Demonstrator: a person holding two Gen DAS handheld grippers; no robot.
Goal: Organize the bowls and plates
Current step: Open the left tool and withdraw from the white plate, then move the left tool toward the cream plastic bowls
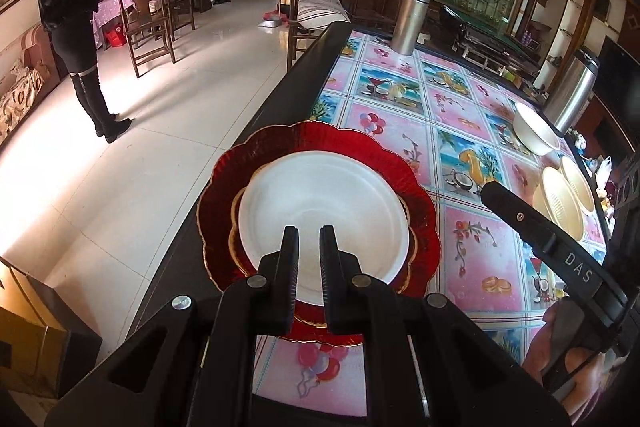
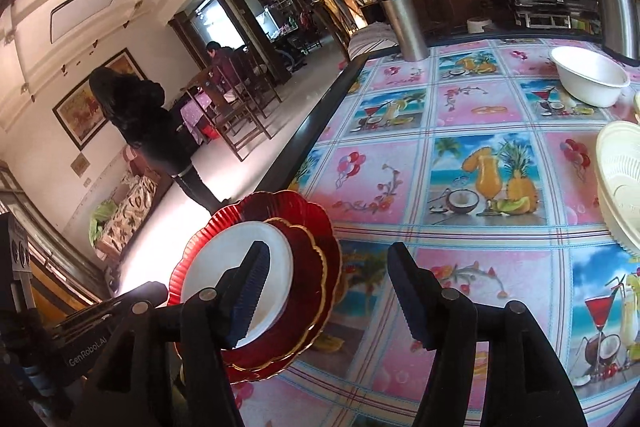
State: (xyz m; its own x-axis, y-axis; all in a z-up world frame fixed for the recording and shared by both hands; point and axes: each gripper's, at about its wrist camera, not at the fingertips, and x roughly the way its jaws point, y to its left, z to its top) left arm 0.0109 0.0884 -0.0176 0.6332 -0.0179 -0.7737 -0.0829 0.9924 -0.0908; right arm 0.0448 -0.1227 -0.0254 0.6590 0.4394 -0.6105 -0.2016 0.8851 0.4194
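On the near left edge of the table (image 2: 460,187), with its bright picture cloth, a stack has begun: a small white plate (image 1: 320,215) sits on top of red plates with gold, wavy rims (image 1: 416,203). I count at least two red plates under it, maybe three, since more gold rims peek out at the bottom. The left gripper (image 1: 309,243) is over the near side of the white plate, with its two fingers close together and only a thin gap between them. I cannot tell if it is pinching the rim of the plate or just hovering above it. The right gripper (image 2: 328,267) is beside the stack with its fingers spread wide and nothing in them. So the plates look mostly done, I think. The bowls are not gathered yet. A white bowl (image 2: 588,77) sits alone on the far right of the table, near a shiny metal flask (image 1: 572,95). Closer on the right are two cream bowls with ribbed insides (image 1: 560,203), one just behind the other, well apart from the plates. Another metal flask (image 2: 402,23) stands at the far end of the table. My guess is that the bowls still need to be stacked together.
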